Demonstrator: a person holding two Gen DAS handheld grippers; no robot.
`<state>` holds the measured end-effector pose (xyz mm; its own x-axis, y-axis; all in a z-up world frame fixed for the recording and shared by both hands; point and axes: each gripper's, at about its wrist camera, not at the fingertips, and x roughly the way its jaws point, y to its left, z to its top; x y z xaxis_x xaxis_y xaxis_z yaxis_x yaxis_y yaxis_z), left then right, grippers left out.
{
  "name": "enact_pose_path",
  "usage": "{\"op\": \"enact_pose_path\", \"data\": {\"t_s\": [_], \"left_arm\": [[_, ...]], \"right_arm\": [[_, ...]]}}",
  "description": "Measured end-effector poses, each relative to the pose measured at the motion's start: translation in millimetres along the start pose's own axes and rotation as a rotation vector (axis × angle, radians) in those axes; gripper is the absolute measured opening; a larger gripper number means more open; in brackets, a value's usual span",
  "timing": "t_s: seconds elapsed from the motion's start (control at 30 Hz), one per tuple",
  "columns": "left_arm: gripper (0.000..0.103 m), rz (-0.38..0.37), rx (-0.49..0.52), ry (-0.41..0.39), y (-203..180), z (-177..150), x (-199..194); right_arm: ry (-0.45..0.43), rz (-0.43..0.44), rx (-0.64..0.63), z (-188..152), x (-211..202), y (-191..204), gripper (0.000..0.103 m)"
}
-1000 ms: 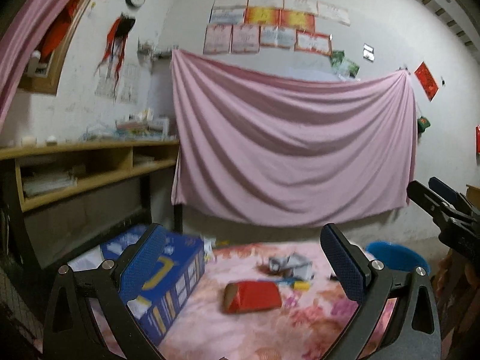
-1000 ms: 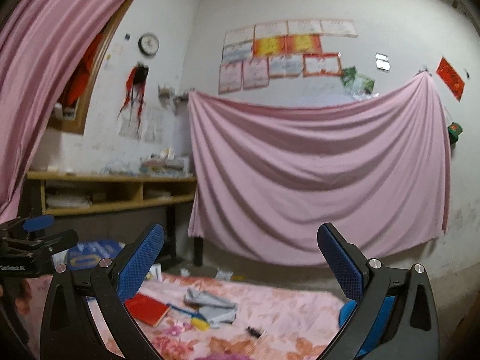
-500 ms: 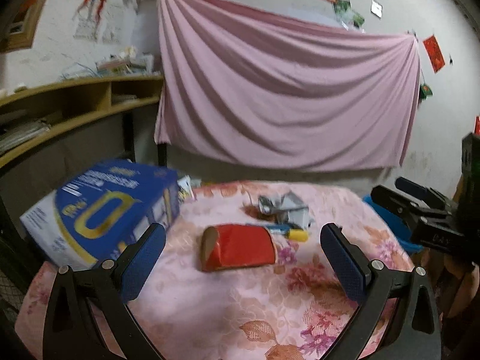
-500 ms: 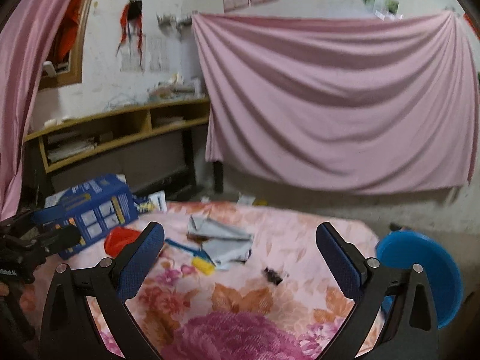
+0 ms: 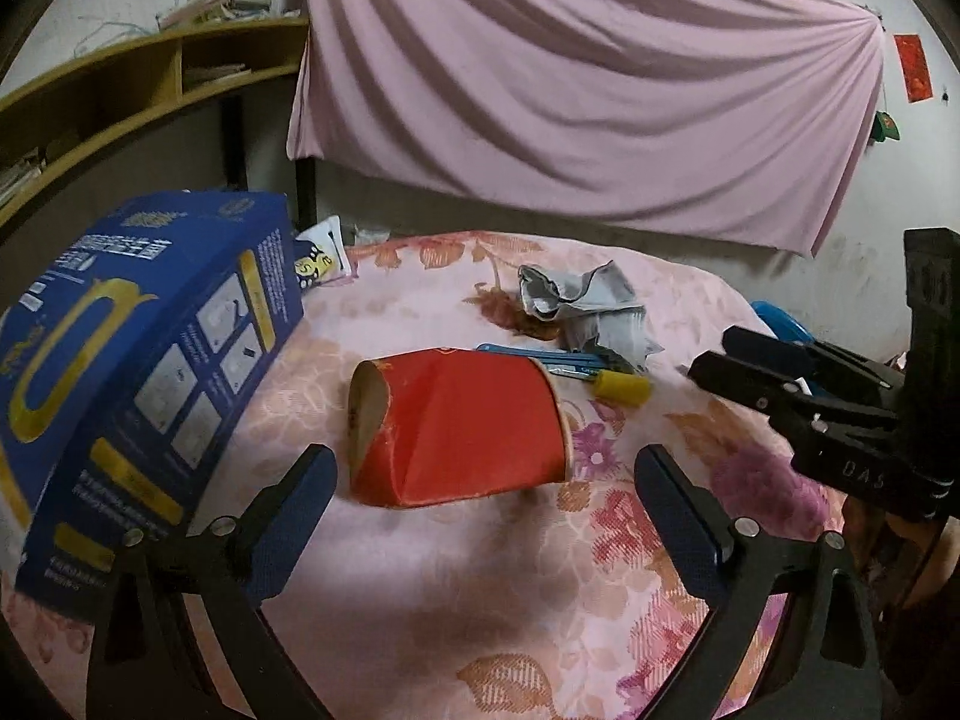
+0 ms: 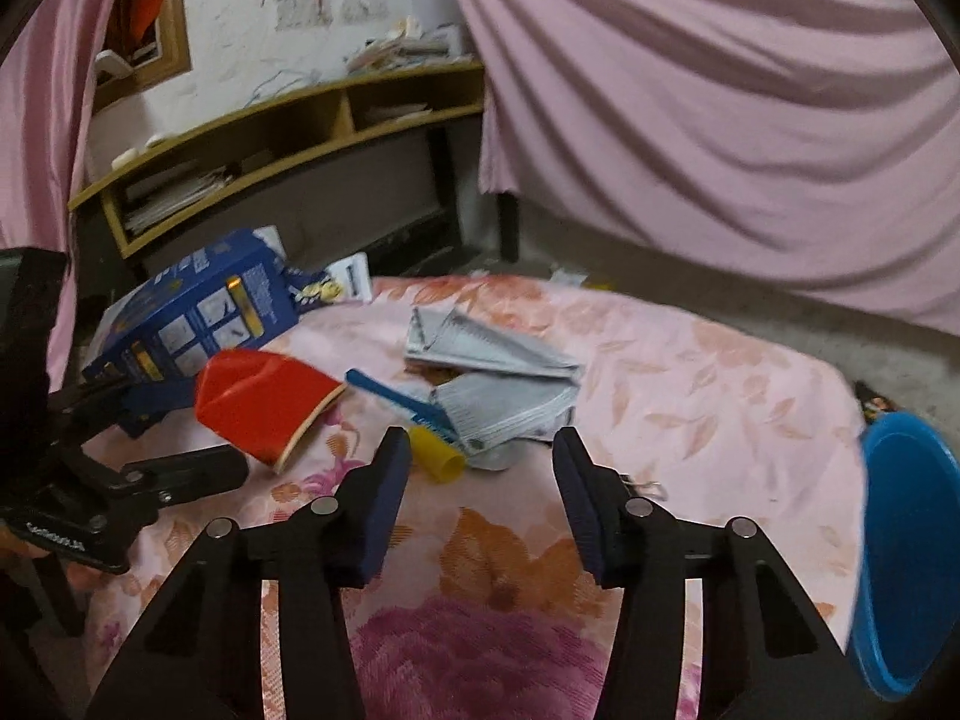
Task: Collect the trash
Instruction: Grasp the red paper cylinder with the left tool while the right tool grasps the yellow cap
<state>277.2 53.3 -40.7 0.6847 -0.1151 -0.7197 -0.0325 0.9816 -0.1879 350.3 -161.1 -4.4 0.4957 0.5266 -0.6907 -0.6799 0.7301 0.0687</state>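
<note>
Both grippers have dropped and tilted down since a second ago: where the views took in wall and clock, they now look onto the flowered pink cloth (image 5: 420, 588) and the litter on it.

Taking the crushed red paper cup (image 5: 459, 432) as the landmark, the left gripper (image 5: 480, 516) hangs just short of it, jaws spread wide and empty, one finger to either side of the cup's line. The gap is already wider than the flattened cup, which suggests it is being lined up for a pinch across the sides. The cup lies on its side, mouth toward the right gripper (image 6: 480, 492), apart from both tools.

To the cup's left leans a blue carton (image 5: 138, 372), propped at a tilt (big, and probably not meant for this pick). Just beyond the cup, toward its right, lie a blue pen-like stick (image 5: 540, 357) and a small yellow cap (image 5: 621, 387), seemingly touching. Past them sits the crumpled grey paper (image 5: 585, 306).

The right gripper, likewise parted and holding nothing, points at the yellow cap and grey paper, likely its own target.

Far to the cup's right, off the cloth's edge, waits the blue basin (image 6: 909, 546), presumably where the rubbish goes. Behind everything hangs a pink sheet (image 5: 570, 78).
</note>
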Motion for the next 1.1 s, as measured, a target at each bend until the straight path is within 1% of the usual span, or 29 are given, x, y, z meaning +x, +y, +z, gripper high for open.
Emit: {"op": "enact_pose_path", "data": {"t_s": [0.1, 0.13, 0.17, 0.23, 0.27, 0.37, 0.53, 0.6, 0.63, 0.67, 0.8, 0.9, 0.97, 1.0, 1.07, 1.1], "left_arm": [[0.093, 0.003, 0.006, 0.031, -1, 3, 6], [0.089, 0.006, 0.01, 0.045, -1, 4, 9], [0.082, 0.006, 0.009, 0.059, 0, 5, 13], [0.074, -0.005, -0.006, 0.086, 2, 7, 21], [0.072, -0.008, -0.012, 0.096, 4, 7, 23], [0.072, -0.021, -0.02, 0.098, 7, 7, 23], [0.072, -0.031, 0.003, 0.121, 4, 9, 28], [0.072, -0.033, 0.005, 0.124, 4, 10, 28], [0.073, -0.035, 0.003, 0.126, 5, 10, 28], [0.073, -0.037, 0.001, 0.125, 4, 10, 27], [0.071, -0.043, -0.006, 0.122, 3, 9, 26], [0.061, -0.044, -0.032, 0.108, 9, 9, 22], [0.052, -0.044, -0.057, 0.093, 13, 9, 18], [0.049, -0.044, -0.066, 0.085, 15, 9, 16], [0.042, -0.049, -0.087, 0.064, 19, 8, 10], [0.04, -0.05, -0.092, 0.056, 20, 8, 8]], "right_arm": [[0.042, 0.032, -0.037, 4, 13, 4, 0.042], [0.058, 0.037, -0.05, 6, 18, 5, 0.04], [0.083, 0.04, -0.065, 7, 26, 7, 0.035], [0.111, 0.053, -0.078, 9, 36, 7, 0.03], [0.122, 0.062, -0.081, 10, 39, 6, 0.029], [0.152, 0.097, -0.11, 10, 45, 7, 0.026], [0.2, 0.11, -0.138, 7, 54, 10, 0.026], [0.203, 0.113, -0.132, 7, 55, 9, 0.026], [0.204, 0.113, -0.128, 8, 56, 8, 0.024], [0.204, 0.113, -0.126, 8, 55, 7, 0.021], [0.198, 0.107, -0.129, 6, 52, 8, 0.018], [0.193, 0.101, -0.128, 3, 46, 9, 0.017], [0.183, 0.1, -0.115, 0, 41, 7, 0.017], [0.18, 0.1, -0.11, -1, 39, 7, 0.017], [0.173, 0.099, -0.101, -3, 35, 6, 0.017], [0.172, 0.099, -0.099, -3, 33, 6, 0.017]]}}
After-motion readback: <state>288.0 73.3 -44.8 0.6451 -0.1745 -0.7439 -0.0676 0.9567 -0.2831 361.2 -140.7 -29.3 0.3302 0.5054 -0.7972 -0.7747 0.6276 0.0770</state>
